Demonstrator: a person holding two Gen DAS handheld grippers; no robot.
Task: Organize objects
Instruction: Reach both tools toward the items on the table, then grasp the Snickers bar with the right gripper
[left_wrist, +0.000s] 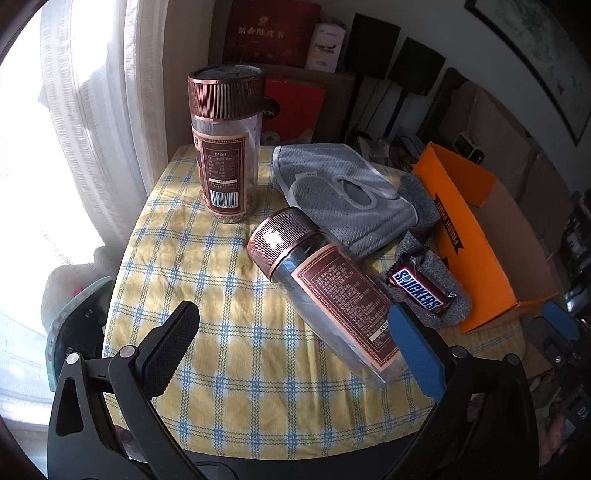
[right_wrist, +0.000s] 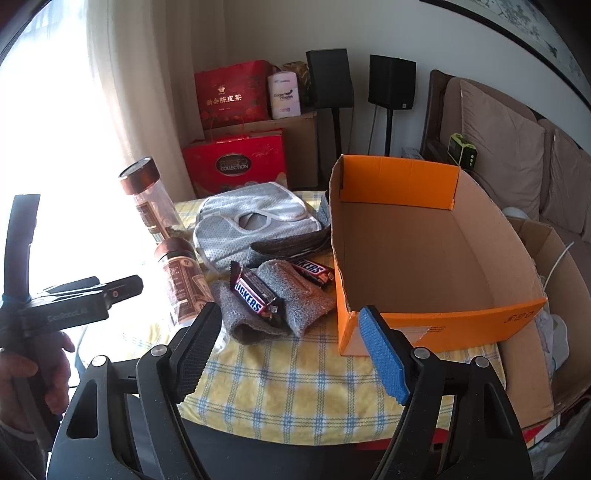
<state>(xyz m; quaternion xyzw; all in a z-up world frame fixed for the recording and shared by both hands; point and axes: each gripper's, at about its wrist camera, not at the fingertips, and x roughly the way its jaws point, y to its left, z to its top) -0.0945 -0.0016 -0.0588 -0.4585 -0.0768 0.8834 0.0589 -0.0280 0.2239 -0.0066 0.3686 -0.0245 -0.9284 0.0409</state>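
An open orange cardboard box (right_wrist: 424, 258) stands empty on the right of the yellow checked table (left_wrist: 221, 280). One clear jar with a brown lid stands upright (left_wrist: 225, 147) at the back left. A second jar (left_wrist: 328, 295) lies on its side near my left gripper (left_wrist: 291, 325), which is open and empty just above the table. A Snickers bar (right_wrist: 255, 295) lies on a grey towel (right_wrist: 288, 306); a second bar (right_wrist: 314, 271) lies behind it. A grey mesh garment (right_wrist: 255, 225) lies further back. My right gripper (right_wrist: 291, 339) is open and empty in front of the box corner.
Red gift bags (right_wrist: 236, 162) and cartons stand behind the table by the curtain. Two black speakers (right_wrist: 391, 81) stand on poles. A brown sofa (right_wrist: 509, 155) is at the right. The left gripper's body and hand show in the right wrist view (right_wrist: 55, 314).
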